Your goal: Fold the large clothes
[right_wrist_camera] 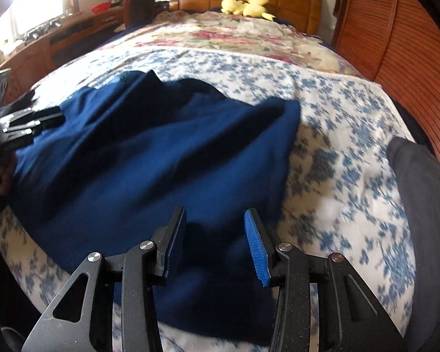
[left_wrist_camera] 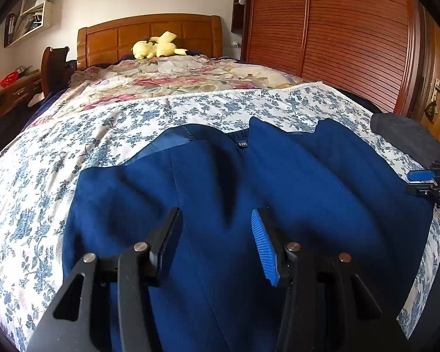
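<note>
While the large navy-blue knit garment (left_wrist_camera: 278,190) lies spread over the blue-and-white floral bedsheet (left_wrist_camera: 58,152), partly folded with its size label at the neckline toward twelve o'clock, the left gripper (left_wrist_camera: 217,243) hovers above its middle with jaws parted and nothing between them. The right gripper (right_wrist_camera: 214,243) hangs over the garment's near right edge — its jaws also apart, gripping no cloth — and its view is smeared. At twelve o'clock sit a pink-flowered quilt (left_wrist_camera: 167,79), a yellow plush toy (left_wrist_camera: 157,47) and a wooden headboard (left_wrist_camera: 149,33). A louvred reddish wooden wardrobe (left_wrist_camera: 352,35) stands at two o'clock; a dark grey cloth (right_wrist_camera: 419,193) lies at three o'clock — off the garment.
</note>
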